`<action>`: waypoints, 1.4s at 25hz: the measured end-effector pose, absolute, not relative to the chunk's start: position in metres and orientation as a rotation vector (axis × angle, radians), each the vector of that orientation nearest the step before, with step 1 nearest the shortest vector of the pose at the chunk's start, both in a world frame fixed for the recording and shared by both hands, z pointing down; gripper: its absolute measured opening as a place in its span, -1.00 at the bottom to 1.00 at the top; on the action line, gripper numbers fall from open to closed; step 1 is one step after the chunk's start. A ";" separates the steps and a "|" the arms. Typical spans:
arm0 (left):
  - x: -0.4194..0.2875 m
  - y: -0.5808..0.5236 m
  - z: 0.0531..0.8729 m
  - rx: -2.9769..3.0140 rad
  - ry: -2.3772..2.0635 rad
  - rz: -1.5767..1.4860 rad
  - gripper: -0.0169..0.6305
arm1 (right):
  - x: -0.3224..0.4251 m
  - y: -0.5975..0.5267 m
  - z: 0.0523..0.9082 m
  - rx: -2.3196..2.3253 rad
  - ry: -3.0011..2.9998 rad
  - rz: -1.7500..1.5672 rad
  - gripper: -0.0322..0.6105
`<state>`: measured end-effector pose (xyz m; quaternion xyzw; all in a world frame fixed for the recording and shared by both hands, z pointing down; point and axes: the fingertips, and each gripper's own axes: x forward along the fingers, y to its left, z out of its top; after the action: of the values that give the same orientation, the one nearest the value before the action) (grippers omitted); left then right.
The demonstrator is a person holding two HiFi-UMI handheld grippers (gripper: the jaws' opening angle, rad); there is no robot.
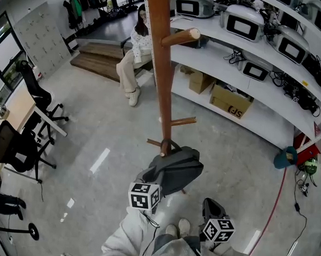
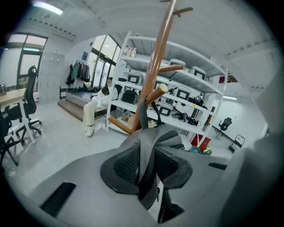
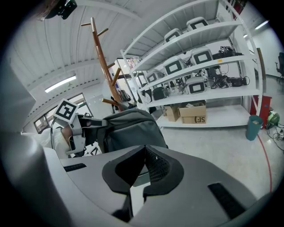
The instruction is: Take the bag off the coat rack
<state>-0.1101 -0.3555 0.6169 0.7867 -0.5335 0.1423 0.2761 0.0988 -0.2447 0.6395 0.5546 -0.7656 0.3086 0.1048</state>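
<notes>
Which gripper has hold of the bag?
The left gripper: its fingers pinch the bag by its strap. The right gripper is shut on nothing, clear of the bag.

- coat rack [image 1: 163, 72]: reddish-brown wood, smooth, slight sheen on pole and pegs
- bag [image 1: 176, 171]: grey cloth, matt, soft-looking
- strap [image 2: 144, 165]: dark woven webbing, fine ribbed weave
- left gripper [image 2: 149, 148], right gripper [image 3: 145, 153]: grey plastic shells, smooth, matt
- pads [image 3: 160, 167]: black, rough, dotted mesh-like texture
- marker cube [image 1: 144, 195]: white faces with black print, matt
- floor [image 1: 97, 143]: grey, polished, glossy, mirrors the ceiling lights
- shelf [image 1: 266, 110]: white, smooth, looks painted
- boxes [image 1: 231, 102]: brown cardboard, matt
- steps [image 1: 97, 57]: brown wood, low sheen
</notes>
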 end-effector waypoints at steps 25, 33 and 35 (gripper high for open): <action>-0.110 -0.293 0.547 2.082 -1.486 0.256 -0.69 | 0.080 -0.227 0.620 1.560 -2.371 0.877 -0.87; -0.114 -0.263 0.556 2.028 -1.513 0.253 -0.69 | 0.074 -0.213 0.609 1.547 -2.414 0.834 -0.87; -0.113 -0.252 0.560 2.005 -1.529 0.244 -0.69 | 0.072 -0.208 0.607 1.545 -2.420 0.823 -0.86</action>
<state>-0.1135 -0.2523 0.5604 0.7552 -0.5759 0.0917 0.2993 0.0720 -0.2079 0.6065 0.5157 -0.8078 0.2748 0.0771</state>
